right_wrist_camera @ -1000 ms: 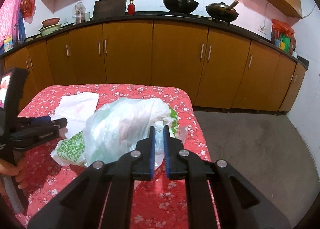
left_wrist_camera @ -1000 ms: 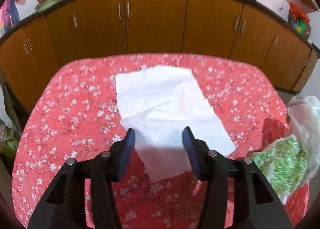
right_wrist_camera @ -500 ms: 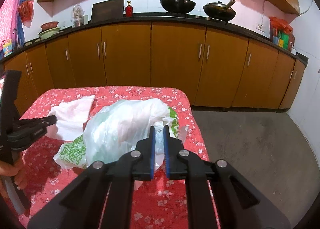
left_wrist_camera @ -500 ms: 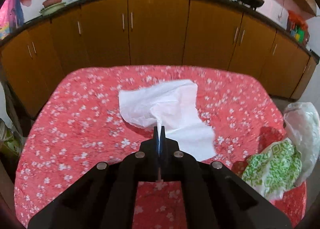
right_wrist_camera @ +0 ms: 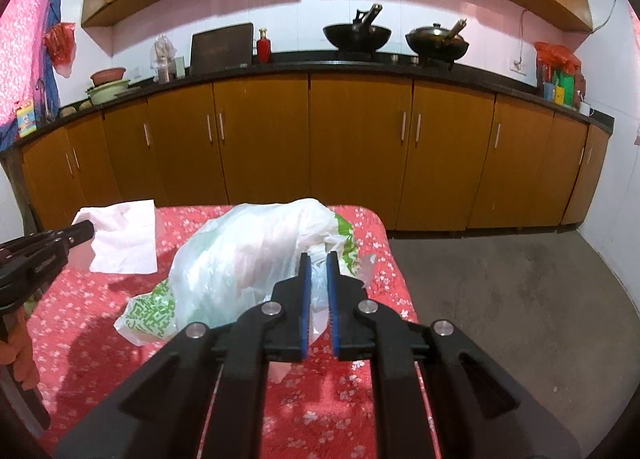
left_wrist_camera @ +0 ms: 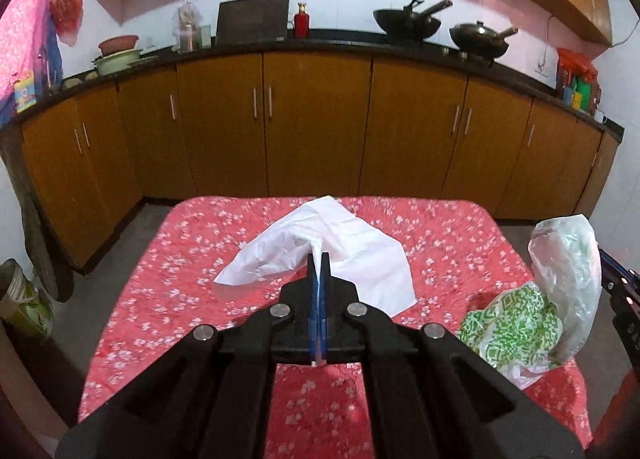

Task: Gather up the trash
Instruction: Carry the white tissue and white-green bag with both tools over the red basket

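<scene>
Two grippers are at work over a table (left_wrist_camera: 168,299) covered in a red floral cloth: the left gripper (left_wrist_camera: 319,259) has its jaws clamped fully together on a pinched fold of a white tissue (left_wrist_camera: 360,247), which hangs lifted off the cloth near the table's middle. The right gripper (right_wrist_camera: 319,263) stands nearly closed, its blue pads gripping a fold of a translucent plastic bag (right_wrist_camera: 248,251), which bulges above the cloth near the table's right edge, with a green-and-white printed part (right_wrist_camera: 152,311) resting on the cloth beside it.
</scene>
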Demonstrator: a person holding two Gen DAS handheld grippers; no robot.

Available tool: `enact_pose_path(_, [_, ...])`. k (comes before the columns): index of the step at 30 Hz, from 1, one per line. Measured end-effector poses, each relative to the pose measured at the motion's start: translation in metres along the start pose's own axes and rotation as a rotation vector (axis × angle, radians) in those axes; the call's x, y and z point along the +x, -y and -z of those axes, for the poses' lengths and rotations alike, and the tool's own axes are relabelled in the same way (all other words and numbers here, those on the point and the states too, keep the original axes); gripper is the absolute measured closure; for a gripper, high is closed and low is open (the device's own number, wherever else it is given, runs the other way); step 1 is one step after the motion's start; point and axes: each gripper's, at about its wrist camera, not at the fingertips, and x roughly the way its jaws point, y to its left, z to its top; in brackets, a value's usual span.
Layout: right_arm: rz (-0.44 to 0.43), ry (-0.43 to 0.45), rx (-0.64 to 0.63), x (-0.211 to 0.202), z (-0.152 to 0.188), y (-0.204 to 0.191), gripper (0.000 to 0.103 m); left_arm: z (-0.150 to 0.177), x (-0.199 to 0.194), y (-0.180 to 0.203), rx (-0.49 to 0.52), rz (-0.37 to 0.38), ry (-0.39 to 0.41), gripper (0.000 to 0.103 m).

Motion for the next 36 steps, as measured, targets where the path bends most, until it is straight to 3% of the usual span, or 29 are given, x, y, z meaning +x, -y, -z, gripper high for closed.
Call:
enact_pose_path(11, [0.018,0.052,0.033,-0.059,-0.008,0.014,0.094,-0.003,-0.065,0.015,0.047,0.013,0.072,0.103])
enact_pose_path(20, [0.07,0.112,0.079,-0.116,-0.016,0.051,0.094,-0.007,-0.103,0.052,0.098,0.055,0.115,0.103])
enact_pose_path(28, [0.153,0.14,0.12,-0.155,-0.006,0.099,0.095,-0.002,-0.127,0.101,0.147,0.145,0.13,0.103])
enact_pose_path(32, [0.197,0.151,0.153,-0.173,-0.001,0.127,0.101,0.002,-0.136,0.127,0.179,0.189,0.135,0.103])
enact_pose_path(36, [0.191,0.116,0.29,-0.175,0.018,0.159,0.101,0.012,-0.133,0.16,0.171,0.244,0.093,0.103])
